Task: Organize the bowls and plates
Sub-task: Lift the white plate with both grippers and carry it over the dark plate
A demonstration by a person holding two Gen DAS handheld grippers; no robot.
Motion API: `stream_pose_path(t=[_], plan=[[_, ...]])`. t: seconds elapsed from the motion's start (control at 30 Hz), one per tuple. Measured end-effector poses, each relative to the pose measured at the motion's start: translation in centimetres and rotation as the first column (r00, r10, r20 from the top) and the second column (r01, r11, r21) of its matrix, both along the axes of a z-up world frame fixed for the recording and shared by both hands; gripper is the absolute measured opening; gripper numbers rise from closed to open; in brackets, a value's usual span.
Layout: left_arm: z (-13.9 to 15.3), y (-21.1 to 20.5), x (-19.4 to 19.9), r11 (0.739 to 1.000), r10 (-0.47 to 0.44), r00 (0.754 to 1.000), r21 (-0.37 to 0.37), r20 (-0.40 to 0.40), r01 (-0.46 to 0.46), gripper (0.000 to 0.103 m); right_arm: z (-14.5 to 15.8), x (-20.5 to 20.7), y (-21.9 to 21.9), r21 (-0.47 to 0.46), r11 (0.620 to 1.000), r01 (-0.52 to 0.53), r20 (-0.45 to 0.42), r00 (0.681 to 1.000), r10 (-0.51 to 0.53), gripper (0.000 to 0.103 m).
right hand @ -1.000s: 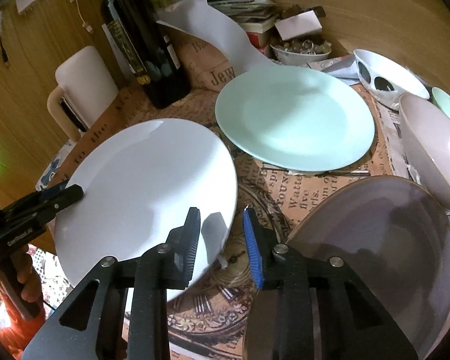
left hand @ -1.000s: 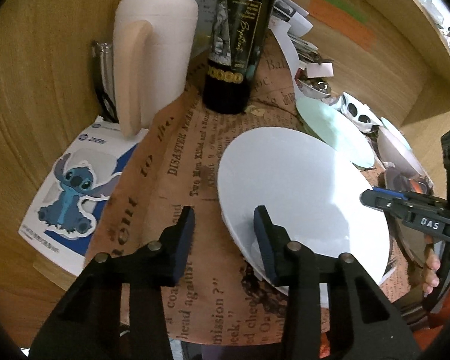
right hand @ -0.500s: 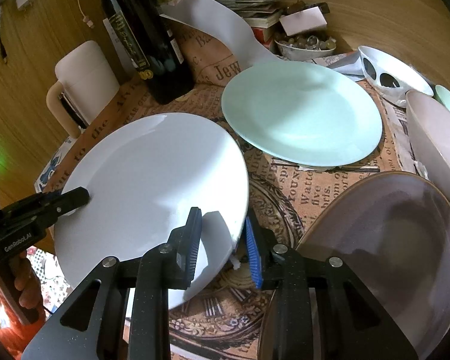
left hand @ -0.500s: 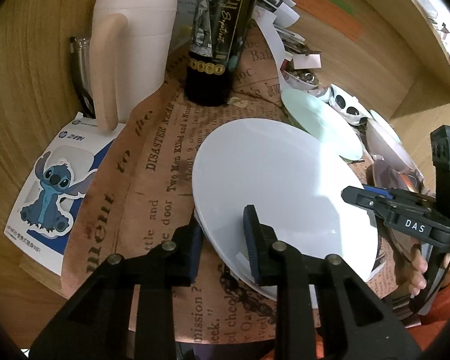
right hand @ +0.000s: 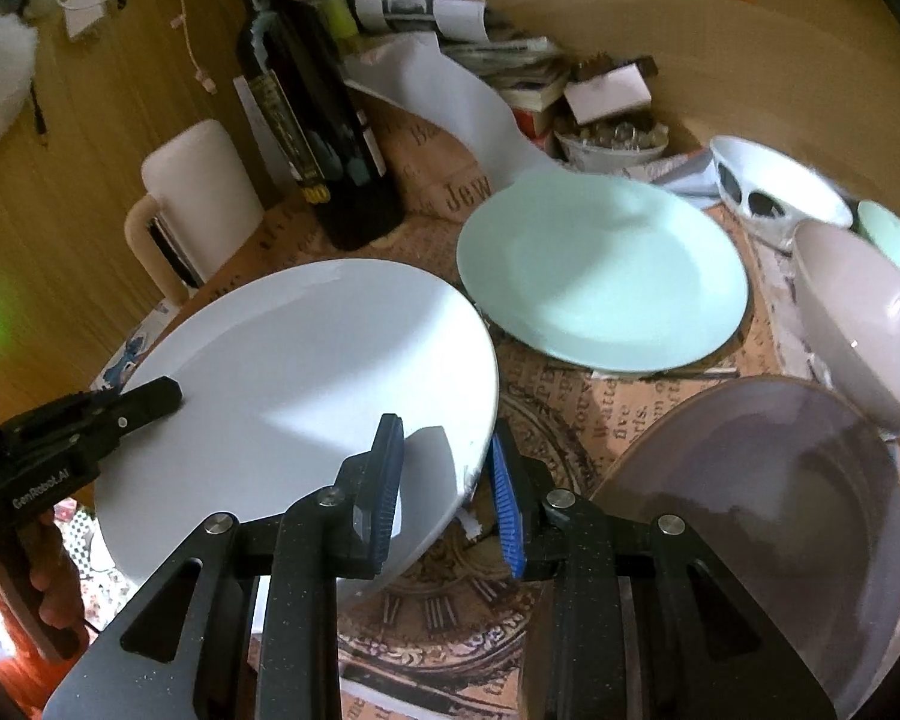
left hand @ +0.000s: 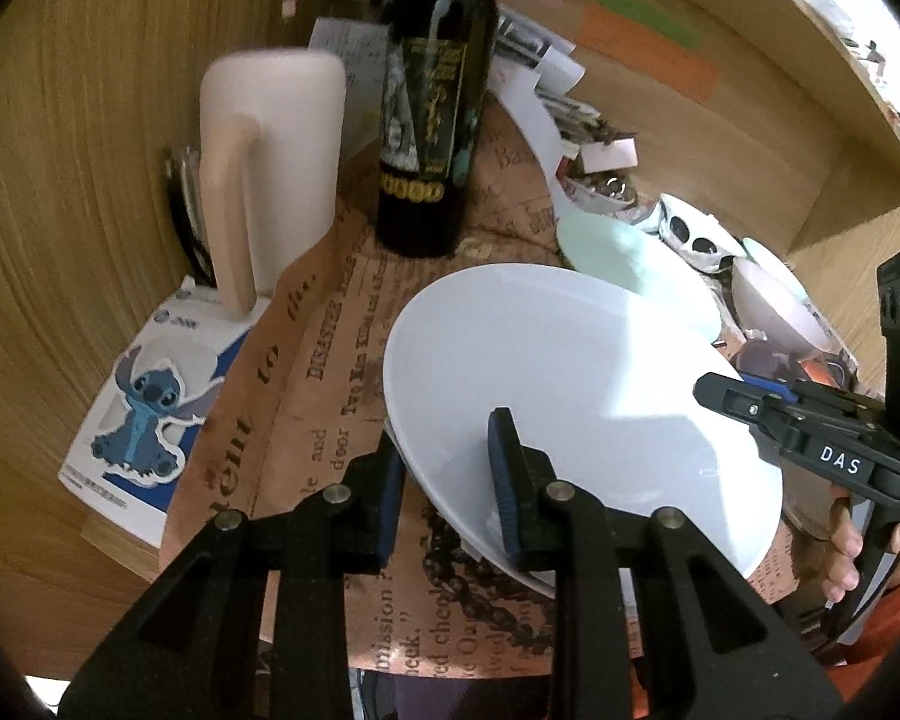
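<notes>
The white plate (left hand: pixel 570 396) is round, so it has no long axis; it is tilted, face up, with its far rim higher than the rim nearest the grippers. It is off the newspaper-print cloth (left hand: pixel 306 396) that covers the desk (left hand: pixel 60 180), near the desk's front edge.

The left gripper (left hand: pixel 444 480) is nearly closed, with one blue pad on top of the plate and the other under its left rim, so it pinches that rim. The right gripper (right hand: pixel 444 486) is also nearly closed and pinches the opposite rim, one pad above and one below. Each gripper slopes downward toward the plate, and a hand (left hand: pixel 846 546) wraps the handle of the right one at the frame's edge.

Behind the white plate, a mint plate (right hand: pixel 600 276) lies flat on the cloth, just beside it; from the left wrist view the white rim overlaps it in the picture, and contact cannot be told. A grey plate (right hand: pixel 762 528) sits at the front right, with a grey bowl (right hand: pixel 858 324) and a patterned bowl (right hand: pixel 774 192) toward the right edge. A dark bottle (left hand: pixel 432 120) and a cream jug (left hand: pixel 270 150) stand toward the back left.
</notes>
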State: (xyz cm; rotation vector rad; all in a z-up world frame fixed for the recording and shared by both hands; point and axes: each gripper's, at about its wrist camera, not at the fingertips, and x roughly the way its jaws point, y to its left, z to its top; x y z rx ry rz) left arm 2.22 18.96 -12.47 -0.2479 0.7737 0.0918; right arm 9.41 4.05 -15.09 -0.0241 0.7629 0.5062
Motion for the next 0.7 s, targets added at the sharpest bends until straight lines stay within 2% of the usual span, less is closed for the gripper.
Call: stream_pose_path(t=[0.33, 0.7], plan=[[2.2, -2.3, 0.1, 0.999, -0.039, 0.998, 0.026, 0.054, 0.037, 0.027, 1.7, -1.1, -2.1, 0.03, 0.999, 0.018, 0.06, 0.998, -0.02, 0.026], [3.2, -5.8, 1.0, 0.994, -0.105, 0.991, 0.044, 0.08, 0.101, 0.027, 2.7, -2.1, -6.0, 0.045, 0.996, 0.072, 0.096, 0.992, -0.076, 0.026]])
